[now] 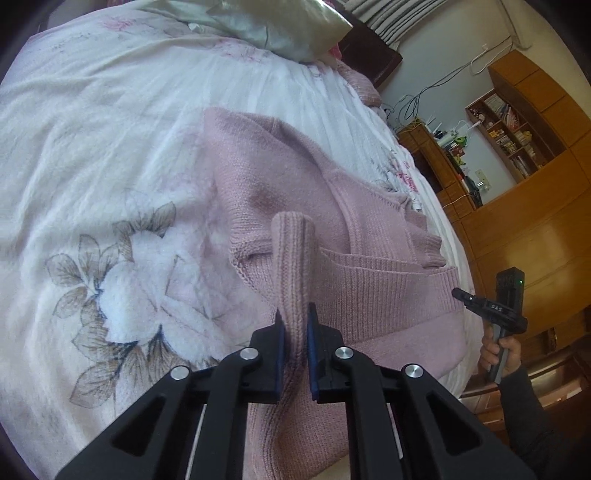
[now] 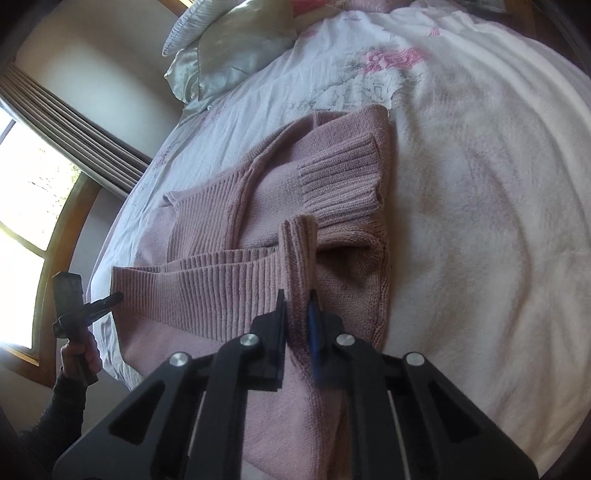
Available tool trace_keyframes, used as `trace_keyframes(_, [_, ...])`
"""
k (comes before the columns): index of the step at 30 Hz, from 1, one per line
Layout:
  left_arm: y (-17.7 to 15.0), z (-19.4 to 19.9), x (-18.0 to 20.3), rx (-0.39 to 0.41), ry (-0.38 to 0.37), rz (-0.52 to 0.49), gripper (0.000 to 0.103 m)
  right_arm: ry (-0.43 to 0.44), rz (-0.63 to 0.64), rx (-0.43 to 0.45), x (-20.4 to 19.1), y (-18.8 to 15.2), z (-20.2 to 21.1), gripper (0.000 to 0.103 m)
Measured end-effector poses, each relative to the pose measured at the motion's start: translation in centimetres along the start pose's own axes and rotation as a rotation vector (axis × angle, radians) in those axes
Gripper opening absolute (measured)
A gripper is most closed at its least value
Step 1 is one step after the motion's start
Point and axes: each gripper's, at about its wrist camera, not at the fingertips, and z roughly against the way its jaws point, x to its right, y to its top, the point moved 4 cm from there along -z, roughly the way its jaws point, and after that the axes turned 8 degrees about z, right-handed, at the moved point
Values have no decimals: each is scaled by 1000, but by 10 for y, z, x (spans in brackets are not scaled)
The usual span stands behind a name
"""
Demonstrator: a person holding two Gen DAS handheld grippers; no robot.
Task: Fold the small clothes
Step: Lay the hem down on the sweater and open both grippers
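Setting: domestic bedroom. Evidence: bed covered by a white floral-print quilt; satin pillow at the head end; dark headboard; built-in wooden wardrobe with open shelf compartments holding books and small items; low wooden cabinet with cables trailing on the wall above; arched wood-framed window with pleated curtain.

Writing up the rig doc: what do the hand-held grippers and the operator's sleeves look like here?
Both alike: the left hand-held gripper and right hand-held gripper have matte black linkage arms with cut-out windows, round silver pivot pins and blue pads inside the fingers. From the side, each shows a black pistol-style handle; one has a small green light. The sleeves are dark grey.
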Motion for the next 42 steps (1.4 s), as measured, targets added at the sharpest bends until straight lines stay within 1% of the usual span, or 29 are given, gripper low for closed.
trace_keyframes(5, [3, 38, 22, 83, -110, -21, 8, 14, 43, 89, -25, 5, 42, 8])
trace_keyframes(6, [5, 46, 27, 87, -133, -26, 8, 14, 57, 104, -31, 8, 51, 8])
trace_keyframes(8, [11, 60, 40, 111, -156, -53, 8, 9, 81, 141, -42, 17, 69, 8])
trace_keyframes(11, [32, 70, 57, 138, -176, -73, 8, -5, 99, 200, -51, 40, 90, 8])
trace_keyframes(14, [68, 73, 68, 159, -191, -67, 8, -35, 95, 231, -50, 74, 95, 8])
trace_keyframes(16, [96, 66, 71, 162, -173, -64, 8, -51, 75, 226, -44, 98, 88, 8])
trace_keyframes(18, [122, 54, 68, 151, -159, -39, 8, -77, 45, 215, -32, 120, 75, 8])
trace_keyframes(20, [147, 34, 61, 132, -131, -13, 8, -100, 14, 196, -20, 136, 56, 8])
trace_keyframes(22, [164, 10, 50, 107, -108, 22, 8, -135, -8, 165, -4, 152, 34, 8])
trace_keyframes(24, [177, -18, 35, 71, -76, 68, 8, -166, -27, 125, 10, 162, 11, 8])
trace_keyframes(27, [183, -56, 12, 15, -23, 132, 8, -214, -46, 46, 30, 165, -26, 8])
trace_keyframes(30, [187, -79, -5, -14, -13, 184, 8, -255, -43, -1, 41, 161, -53, 8])
trace_keyframes(34, [192, -84, -11, -21, -18, 185, 8, -256, -54, 9, 48, 160, -59, 8])
trace_keyframes(39, [203, -67, 7, 11, -69, 147, 8, -229, -51, 72, 40, 171, -43, 8])
trace_keyframes(42, [207, -73, 4, 2, -42, 148, 8, -251, -56, 44, 45, 175, -52, 8])
